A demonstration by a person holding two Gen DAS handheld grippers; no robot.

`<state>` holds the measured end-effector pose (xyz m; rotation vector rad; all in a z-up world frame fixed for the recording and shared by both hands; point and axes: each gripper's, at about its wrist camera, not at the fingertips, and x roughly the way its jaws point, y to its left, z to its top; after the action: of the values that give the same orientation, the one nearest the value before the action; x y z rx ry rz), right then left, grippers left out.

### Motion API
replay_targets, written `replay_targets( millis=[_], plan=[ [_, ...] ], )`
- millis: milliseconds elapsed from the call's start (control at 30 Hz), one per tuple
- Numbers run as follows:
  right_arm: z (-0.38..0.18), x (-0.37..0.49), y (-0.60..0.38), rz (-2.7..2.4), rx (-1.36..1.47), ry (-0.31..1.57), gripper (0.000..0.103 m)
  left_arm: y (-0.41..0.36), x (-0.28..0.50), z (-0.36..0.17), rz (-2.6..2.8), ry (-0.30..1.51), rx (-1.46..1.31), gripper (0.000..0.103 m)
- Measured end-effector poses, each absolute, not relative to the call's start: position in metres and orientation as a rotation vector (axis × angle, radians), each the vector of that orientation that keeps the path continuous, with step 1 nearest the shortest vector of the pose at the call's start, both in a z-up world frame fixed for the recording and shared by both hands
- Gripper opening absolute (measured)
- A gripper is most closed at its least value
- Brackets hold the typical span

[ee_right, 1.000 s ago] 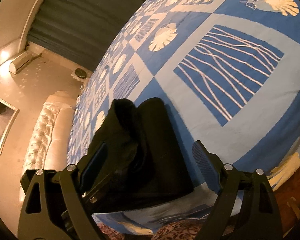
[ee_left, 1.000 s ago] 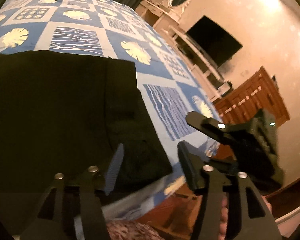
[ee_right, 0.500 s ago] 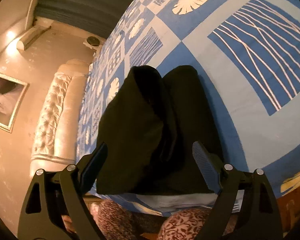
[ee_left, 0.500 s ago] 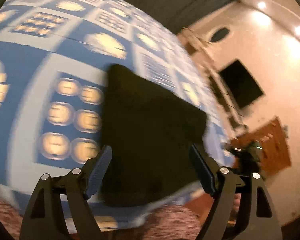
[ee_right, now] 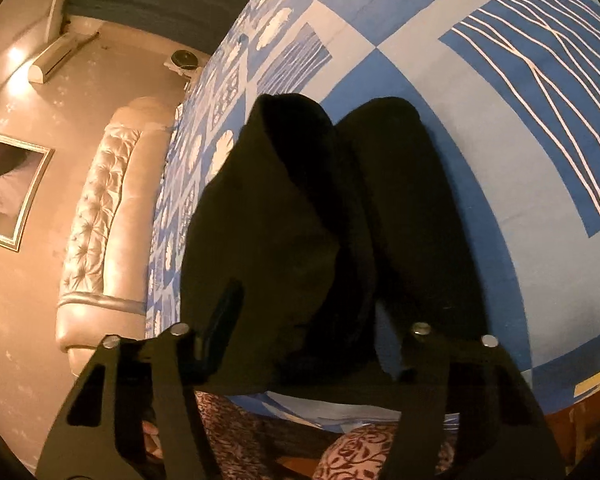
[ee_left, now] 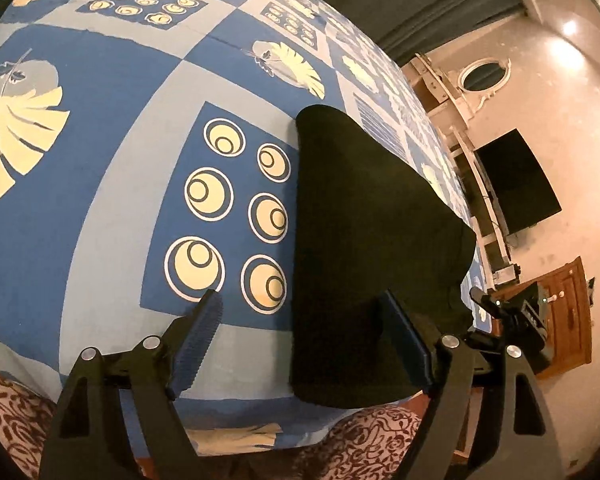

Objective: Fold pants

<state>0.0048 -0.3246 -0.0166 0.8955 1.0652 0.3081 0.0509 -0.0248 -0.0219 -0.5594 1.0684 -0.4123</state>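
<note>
The black pants (ee_left: 364, 240) lie folded into a compact bundle on the blue patterned bedspread (ee_left: 100, 200) near the bed's front edge. My left gripper (ee_left: 304, 344) is open and empty, hovering over the bundle's near left edge. In the right wrist view the pants (ee_right: 320, 232) show stacked folded layers with a crease between them. My right gripper (ee_right: 308, 320) is open above the bundle's near end; its fingers are dark against the cloth and partly hard to make out. The right gripper also shows at the right of the left wrist view (ee_left: 516, 320).
The bed's front edge (ee_left: 260, 436) runs just below the pants, with a patterned garment of the person (ee_left: 364, 444) beneath. A padded headboard (ee_right: 100, 220) stands at the left. A wooden cabinet (ee_left: 568, 316) and a wall television (ee_left: 516, 184) are at the right.
My left gripper swung left across the bed, so the pants now sit to its right. My right gripper moved in closer over the bundle. Both stayed open.
</note>
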Motion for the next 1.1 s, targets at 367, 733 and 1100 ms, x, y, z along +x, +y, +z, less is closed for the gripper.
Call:
replay_targets(
  millis=[367, 733, 1100],
  plan=[
    [-0.019, -0.001, -0.329, 0.300, 0.864, 1.067, 0.017, -0.028, 0.058, -0.021, -0.380, 1.056, -0.480, 0.083],
    [-0.001, -0.004, -0.331, 0.322, 0.857, 1.015, 0.011, -0.029, 0.059, -0.018, -0.370, 1.052, -0.445, 0.084],
    [0.008, -0.015, -0.340, 0.309, 0.836, 1.003, 0.010, -0.031, 0.059, -0.016, -0.371, 1.053, -0.433, 0.084]
  ],
)
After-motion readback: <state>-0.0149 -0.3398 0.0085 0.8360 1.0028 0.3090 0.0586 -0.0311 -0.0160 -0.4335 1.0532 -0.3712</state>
